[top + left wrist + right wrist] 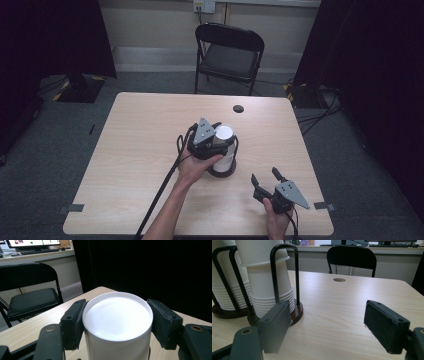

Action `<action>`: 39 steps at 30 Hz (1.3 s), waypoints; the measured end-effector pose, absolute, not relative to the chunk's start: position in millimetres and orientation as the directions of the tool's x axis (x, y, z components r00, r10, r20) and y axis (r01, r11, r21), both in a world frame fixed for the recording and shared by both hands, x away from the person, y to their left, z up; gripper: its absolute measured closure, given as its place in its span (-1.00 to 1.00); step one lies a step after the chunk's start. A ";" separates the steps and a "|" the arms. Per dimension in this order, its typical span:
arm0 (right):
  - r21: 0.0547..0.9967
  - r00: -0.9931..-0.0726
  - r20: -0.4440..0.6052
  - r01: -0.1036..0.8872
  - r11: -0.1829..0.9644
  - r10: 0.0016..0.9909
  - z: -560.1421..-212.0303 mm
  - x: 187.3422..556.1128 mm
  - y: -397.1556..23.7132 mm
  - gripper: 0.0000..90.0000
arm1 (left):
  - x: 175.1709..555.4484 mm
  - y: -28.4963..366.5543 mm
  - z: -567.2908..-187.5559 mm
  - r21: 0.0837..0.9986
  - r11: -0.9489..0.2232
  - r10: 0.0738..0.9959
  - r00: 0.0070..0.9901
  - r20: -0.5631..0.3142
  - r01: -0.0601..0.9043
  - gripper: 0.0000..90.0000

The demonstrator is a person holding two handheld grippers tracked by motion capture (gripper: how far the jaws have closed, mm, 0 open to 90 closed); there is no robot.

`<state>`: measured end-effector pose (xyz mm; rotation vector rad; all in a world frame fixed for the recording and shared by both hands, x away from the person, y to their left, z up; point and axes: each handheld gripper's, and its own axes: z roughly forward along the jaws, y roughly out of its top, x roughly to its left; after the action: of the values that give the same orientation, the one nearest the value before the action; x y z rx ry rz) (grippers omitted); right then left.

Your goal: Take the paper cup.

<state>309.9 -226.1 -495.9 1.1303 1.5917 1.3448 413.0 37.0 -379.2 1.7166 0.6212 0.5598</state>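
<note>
A white paper cup [117, 320] stands upside down, flat bottom up, on top of a stack of cups [269, 290]. The stack sits in a holder with black wire loops and a round dark base [222, 172], near the table's middle. My left gripper [220, 137] is shut on the top cup [223, 133], and its pads [73, 322] press on both sides. My right gripper [264, 176] stands open near the front right of the table, nothing between its fingers [274, 325]. In the right gripper view a second stack of cups [224, 290] stands in its own holder at the left.
The light wooden table [140, 130] has a round cable hole [238, 108] near its far edge. A black folding chair [227, 55] stands behind the table. Black curtains hang at both sides, and cables lie on the floor at the right.
</note>
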 end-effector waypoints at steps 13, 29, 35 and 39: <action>0.987 -0.324 -0.003 0.151 0.054 0.946 -496.0 309.6 -226.0 -0.53 | 410.5 39.2 -369.6 0.981 -0.168 0.674 0.737 0.045 0.093 -0.23; 0.987 -0.323 -0.001 0.152 0.053 0.946 -496.0 309.5 -226.1 -0.53 | 407.1 38.1 -360.5 0.985 -0.155 0.660 0.749 0.051 0.070 -0.23; 0.987 -0.323 -0.001 0.150 0.052 0.947 -496.1 309.5 -226.1 -0.53 | 403.9 39.9 -357.3 0.987 -0.147 0.659 0.750 0.048 0.067 -0.23; 0.987 -0.322 0.000 0.151 0.052 0.947 -496.1 309.5 -226.0 -0.53 | 400.8 43.2 -353.2 0.990 -0.129 0.661 0.750 0.038 0.064 -0.23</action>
<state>309.5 -226.0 -496.1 1.1331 1.5828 1.3475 400.8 43.2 -353.2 1.6401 0.5893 0.5665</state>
